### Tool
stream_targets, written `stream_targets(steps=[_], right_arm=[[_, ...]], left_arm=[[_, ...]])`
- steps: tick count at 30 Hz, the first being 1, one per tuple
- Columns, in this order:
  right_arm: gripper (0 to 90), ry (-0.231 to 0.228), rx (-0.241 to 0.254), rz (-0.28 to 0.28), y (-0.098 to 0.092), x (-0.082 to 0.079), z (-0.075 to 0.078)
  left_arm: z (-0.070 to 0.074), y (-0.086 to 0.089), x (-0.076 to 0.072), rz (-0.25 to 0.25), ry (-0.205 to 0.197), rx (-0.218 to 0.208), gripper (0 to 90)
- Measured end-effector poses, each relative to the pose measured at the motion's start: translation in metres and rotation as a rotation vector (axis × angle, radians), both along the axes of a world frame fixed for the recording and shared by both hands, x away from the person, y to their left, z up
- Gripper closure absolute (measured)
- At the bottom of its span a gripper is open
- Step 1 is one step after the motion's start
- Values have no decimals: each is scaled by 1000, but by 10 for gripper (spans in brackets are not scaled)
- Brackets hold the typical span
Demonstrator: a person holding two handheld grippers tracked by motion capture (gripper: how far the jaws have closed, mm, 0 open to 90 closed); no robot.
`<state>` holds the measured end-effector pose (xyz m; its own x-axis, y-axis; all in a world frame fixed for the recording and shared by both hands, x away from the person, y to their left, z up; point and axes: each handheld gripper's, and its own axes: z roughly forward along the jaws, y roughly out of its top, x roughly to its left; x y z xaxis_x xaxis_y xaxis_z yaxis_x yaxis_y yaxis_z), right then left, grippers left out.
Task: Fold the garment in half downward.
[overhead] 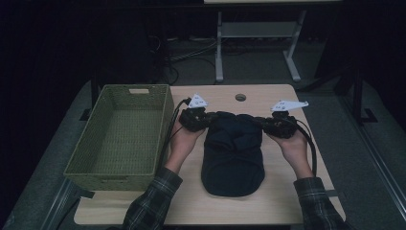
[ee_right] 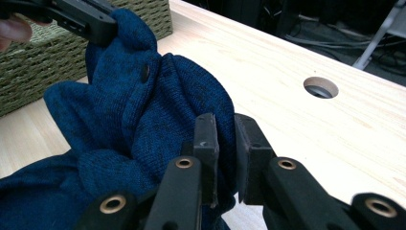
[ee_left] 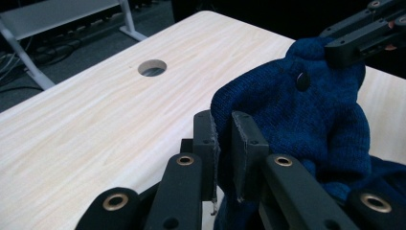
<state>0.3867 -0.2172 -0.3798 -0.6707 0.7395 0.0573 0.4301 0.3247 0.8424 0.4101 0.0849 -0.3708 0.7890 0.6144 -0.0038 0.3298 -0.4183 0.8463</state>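
- A dark blue knitted garment (overhead: 233,153) is laid on the light wooden table (overhead: 287,191), roughly at its middle, with its rounded lower end toward the person.
- Its far edge is lifted off the table at two corners, one in each gripper.
- The left gripper (overhead: 194,118) is seen in the high view at the garment's far left corner, just beside the basket (overhead: 119,136).
- In the left gripper view, the left gripper (ee_left: 224,143) is clenched on a fold of the blue knit, which is pinched between the two black pads.
- The right gripper (overhead: 279,123) is seen in the high view at the garment's far right corner.
- In the right gripper view, the right gripper (ee_right: 225,148) is likewise clamped on a bunched fold of the knit.
- A dark button (ee_left: 302,80) is seen on the raised cloth between the two grips.
- The green woven basket is set at the table's left edge, with nothing seen inside it.
- A round hole (overhead: 240,97) is cut in the tabletop beyond the garment.
- Both forearms are covered by plaid sleeves (overhead: 152,201).
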Motion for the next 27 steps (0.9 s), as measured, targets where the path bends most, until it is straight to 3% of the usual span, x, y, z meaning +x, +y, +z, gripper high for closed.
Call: stream_targets(steps=[6,15,27], right_arm=[[806,13,-6,16,0,-12,-6],[799,29,-5,32,1,-30,-13],[776,51,3,67,1,-57,-21]], left_arm=[[-5,3,-12,-31,15,20,813],[-14,6,-26,-55,63,-5,812],[-26,11,-48,-101,101,19,794]])
